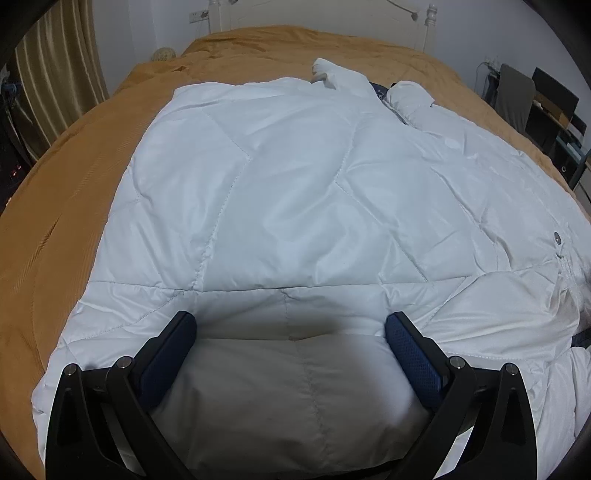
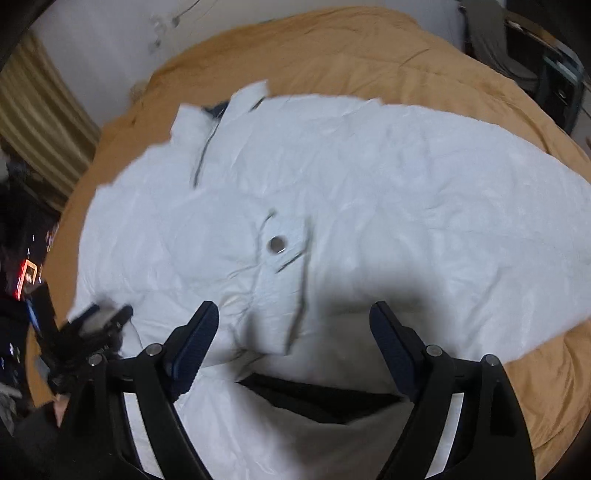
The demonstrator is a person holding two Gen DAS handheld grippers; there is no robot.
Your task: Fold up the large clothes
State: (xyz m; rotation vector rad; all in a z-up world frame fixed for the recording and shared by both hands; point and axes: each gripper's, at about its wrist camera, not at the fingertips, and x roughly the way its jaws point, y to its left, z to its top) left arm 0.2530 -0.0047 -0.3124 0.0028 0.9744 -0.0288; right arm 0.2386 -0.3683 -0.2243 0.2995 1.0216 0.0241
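A white quilted puffer jacket (image 1: 295, 192) lies spread flat on an orange-brown bedspread (image 1: 74, 192), its collar (image 1: 332, 74) towards the headboard. My left gripper (image 1: 291, 328) rests low on the jacket's near hem, jaws wide, with a puffy bulge of fabric between the fingers and no visible pinch. In the right wrist view the jacket (image 2: 406, 184) shows a snap button (image 2: 277, 243) and a dark zipper line (image 2: 201, 162). My right gripper (image 2: 295, 317) hovers above the jacket, open, with nothing between its fingers. The left gripper (image 2: 101, 314) shows blurred at the jacket's left edge.
A white headboard (image 1: 428, 22) and wall stand behind the bed. Striped curtains (image 1: 55, 66) hang at the left. A chair and desk with dark monitors (image 1: 546, 96) sit at the right. Bare bedspread (image 2: 369, 55) surrounds the jacket.
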